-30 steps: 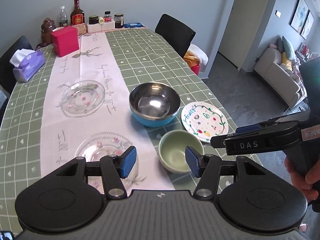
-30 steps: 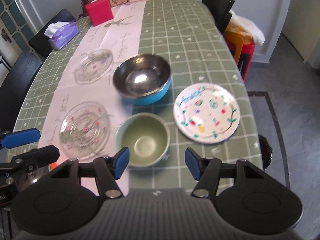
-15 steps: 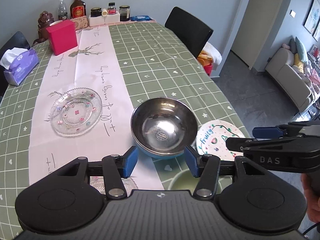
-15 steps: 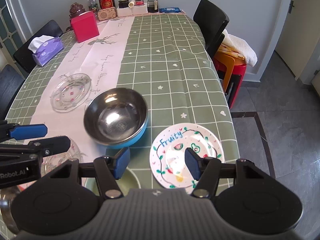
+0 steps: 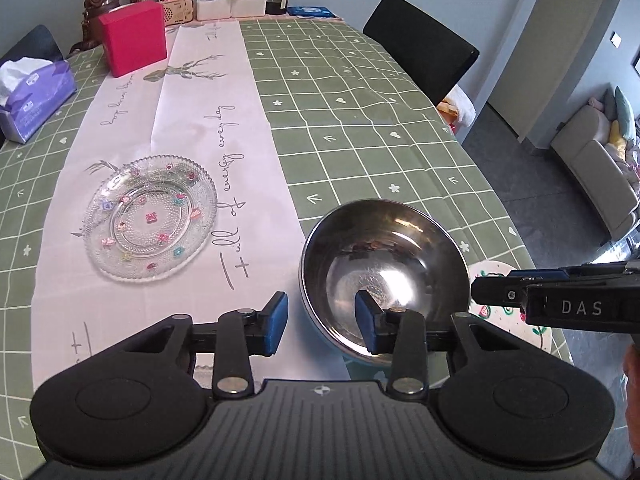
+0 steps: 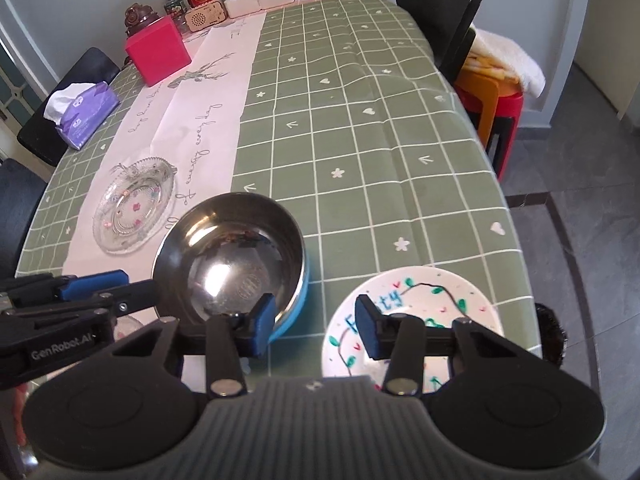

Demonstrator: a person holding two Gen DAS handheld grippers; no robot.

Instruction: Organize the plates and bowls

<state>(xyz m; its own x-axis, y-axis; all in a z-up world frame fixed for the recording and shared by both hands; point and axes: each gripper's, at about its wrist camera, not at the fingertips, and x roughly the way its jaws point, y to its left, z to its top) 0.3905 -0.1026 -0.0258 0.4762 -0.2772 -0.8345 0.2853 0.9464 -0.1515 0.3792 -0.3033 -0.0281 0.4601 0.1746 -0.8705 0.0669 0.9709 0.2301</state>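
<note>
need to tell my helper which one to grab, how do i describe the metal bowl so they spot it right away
On the green checked tablecloth, look at the near end, just right of the white runner. The steel bowl sits between a clear glass plate and a painted white plate; it alone is deep, mirror-shiny inside and blue outside.

a: the tablecloth (image 5: 360, 128) is green with a white grid, hearts and flowers; the runner (image 5: 192, 120) is pale pink with grey script and a deer.
b: the bowl (image 5: 384, 264) is shiny steel inside, blue outside (image 6: 298, 304). the plate (image 6: 424, 292) is white with blue lettering, green leaves, red dots.
</note>
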